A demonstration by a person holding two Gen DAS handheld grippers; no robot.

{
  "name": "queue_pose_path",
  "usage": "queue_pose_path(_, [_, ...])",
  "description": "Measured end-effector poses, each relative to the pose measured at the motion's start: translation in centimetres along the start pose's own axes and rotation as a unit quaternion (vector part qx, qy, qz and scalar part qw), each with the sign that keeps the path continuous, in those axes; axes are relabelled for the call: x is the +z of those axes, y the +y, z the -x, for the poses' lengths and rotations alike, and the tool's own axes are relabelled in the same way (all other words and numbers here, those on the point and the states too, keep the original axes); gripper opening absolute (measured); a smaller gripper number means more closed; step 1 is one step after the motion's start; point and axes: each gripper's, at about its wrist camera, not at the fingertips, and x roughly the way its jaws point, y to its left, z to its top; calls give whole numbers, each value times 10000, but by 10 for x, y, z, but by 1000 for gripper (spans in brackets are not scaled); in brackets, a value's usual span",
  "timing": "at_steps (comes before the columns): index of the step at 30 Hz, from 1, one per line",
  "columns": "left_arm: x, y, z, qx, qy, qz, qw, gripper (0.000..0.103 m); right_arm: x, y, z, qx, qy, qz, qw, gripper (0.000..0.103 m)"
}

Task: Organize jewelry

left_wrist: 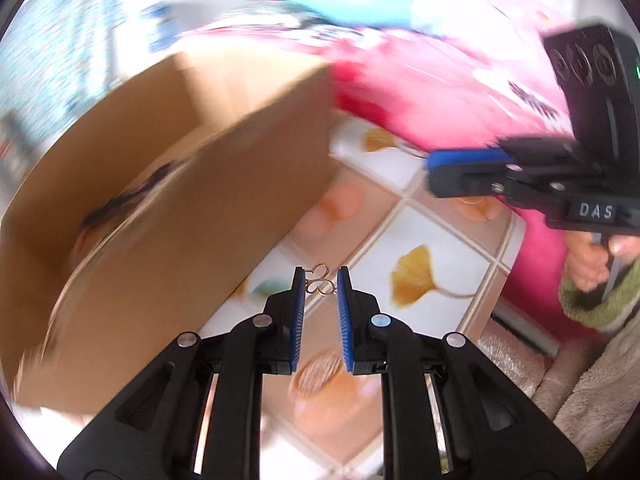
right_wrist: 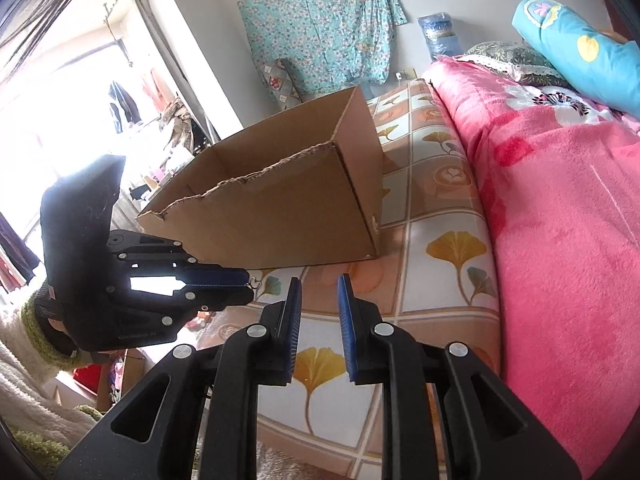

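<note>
Holding a small gold butterfly-shaped piece of jewelry (left_wrist: 319,285) at the very tips of its blue pads, your left gripper (left_wrist: 320,286) has its jaws drawn narrow, and the wire outline spans the slim gap between them. The piece sits clear of the patterned bed sheet (left_wrist: 436,256), with the open cardboard box (left_wrist: 172,200) close on the left of the left wrist view. That view is smeared with motion, so I cannot tell how firmly the pads bear on the piece.

Your right gripper (right_wrist: 319,292) has its jaws nearly closed with a narrow gap, and nothing between them. It hangs over the sheet, near the box's right corner. The pink blanket (right_wrist: 560,200) lies to the far right, well apart from the work.

Judgement: the step in hand is carrying the piece to the box. To do it well:

- Keep the squeeze constant; a tip hold on thin wire leaves little margin, and any slackening could drop it onto the busy print, where it would be hard to find.
- Clear the box's torn near rim before you lower; the ragged cardboard could snag the wire.
- Move steadily rather than fast.
- Let go only once the tips are inside the walls.
- Keep the right gripper out of the left one's path.
</note>
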Motion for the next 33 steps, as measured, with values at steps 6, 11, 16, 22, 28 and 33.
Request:
queue_pose_path(6, [-58,41,53,713,-341,1224,9893,15,-4,51,-23,285,326,401,9983,37])
queue_pose_path(11, [-100,71,82,1104,-550,1833,9753,15,-8,108,-66,686,716,772,9921,37])
queue_pose_path(16, [-125,90,97,1214,-762,2082,9675,15,-13,151,-109,47,978,1704,9805,36])
queue_pose_path(22, [-144,98,106,1166,-995,2156,9644,15,-13,158,-148,-636,1512,2031,9653,20])
queue_pose_path(28, [-151,96,114,1119,-1170,2163,9628,15,-15,162,-145,-576,1691,2021,9629,10])
queue_pose_path(33, [-146,96,125,1094,-1369,2117,9615,15,-6,169,-109,-440,1430,1922,9699,10])
